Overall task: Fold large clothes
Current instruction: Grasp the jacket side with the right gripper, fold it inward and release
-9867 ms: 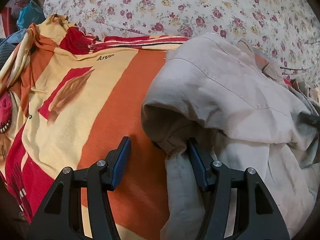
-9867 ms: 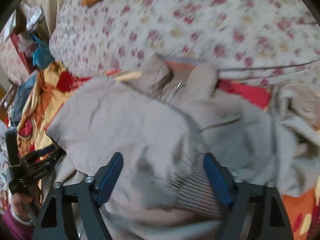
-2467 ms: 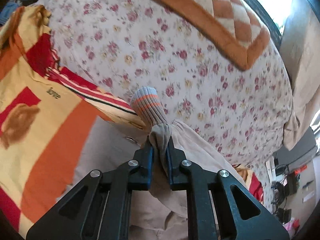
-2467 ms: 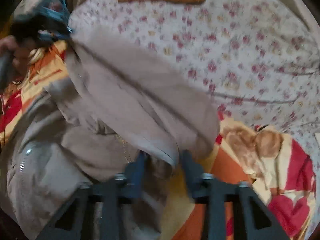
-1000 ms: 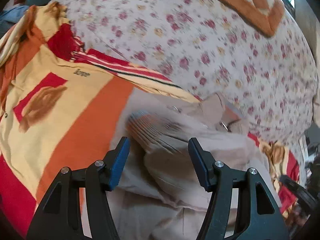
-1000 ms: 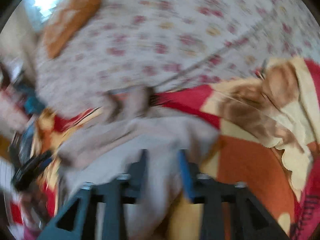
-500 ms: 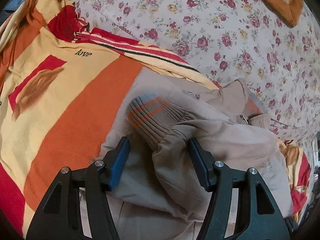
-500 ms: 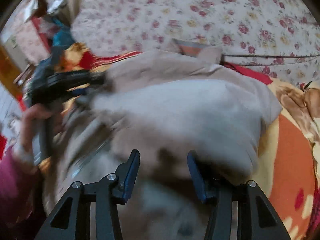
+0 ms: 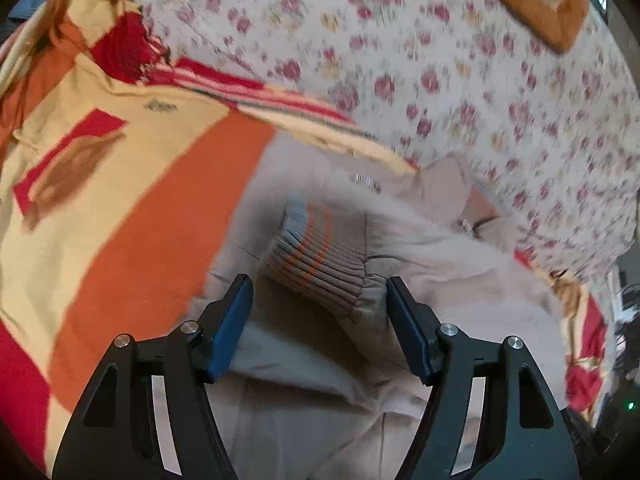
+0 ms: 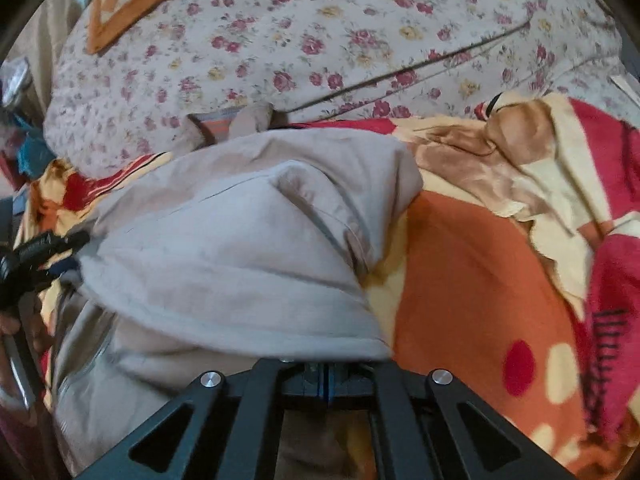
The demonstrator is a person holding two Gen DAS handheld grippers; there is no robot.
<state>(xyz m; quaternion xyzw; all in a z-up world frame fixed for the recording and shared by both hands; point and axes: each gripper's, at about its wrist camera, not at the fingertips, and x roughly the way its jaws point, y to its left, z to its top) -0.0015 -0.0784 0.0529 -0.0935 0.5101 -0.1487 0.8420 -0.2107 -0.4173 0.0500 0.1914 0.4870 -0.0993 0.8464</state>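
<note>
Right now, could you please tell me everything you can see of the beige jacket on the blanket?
The beige jacket looks like thin woven cloth, with a metal zip and a collar end near the floral bedding. Its ribbed cuff, grey with orange stripes, lies folded onto the body between the open jaws of the left gripper, untouched. It lies bunched in rounded folds on the orange and yellow blanket. The right gripper is shut on its near edge.

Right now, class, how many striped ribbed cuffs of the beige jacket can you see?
1. The ribbed cuff lies on the jacket, between the fingers of the open left claw. The second cuff may be hidden under folded fabric.
</note>
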